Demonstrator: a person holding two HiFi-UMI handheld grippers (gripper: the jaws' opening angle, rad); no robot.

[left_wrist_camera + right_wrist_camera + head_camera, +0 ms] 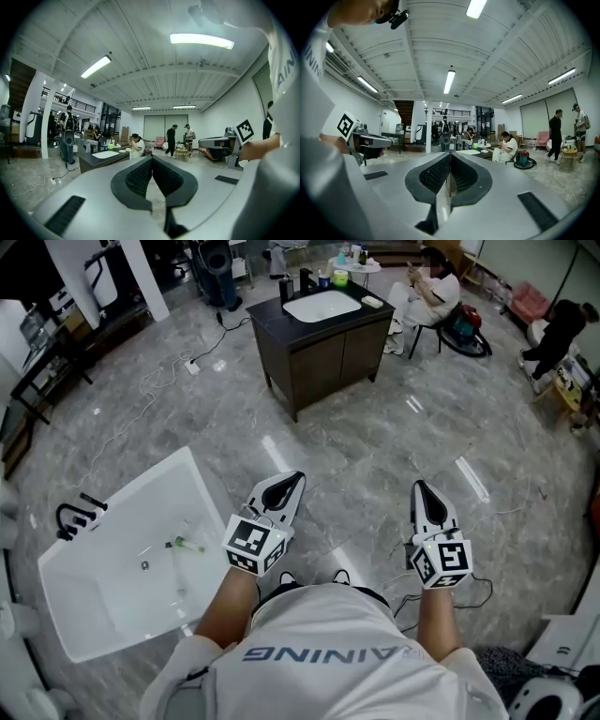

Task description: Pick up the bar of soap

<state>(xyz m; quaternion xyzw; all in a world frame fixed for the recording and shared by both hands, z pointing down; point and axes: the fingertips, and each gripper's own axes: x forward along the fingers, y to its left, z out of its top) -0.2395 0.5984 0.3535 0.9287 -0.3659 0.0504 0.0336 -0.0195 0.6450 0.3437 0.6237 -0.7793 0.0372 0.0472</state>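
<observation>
Start, nothing done yet | left hand-held gripper [284,489] jaws together, empty | right hand-held gripper [427,504] likewise closed, empty | soap [372,302], probably that pale bar on the far table [323,348], 12 o'clock, well apart | left: approach, grasp, lift

We make out what looks like the bar of soap [372,302]: a small, pale, flat rectangular piece lying on the dark tabletop [272,320], just right of the white basin [322,306] and near the tabletop's right edge. It is too small to show more.
</observation>
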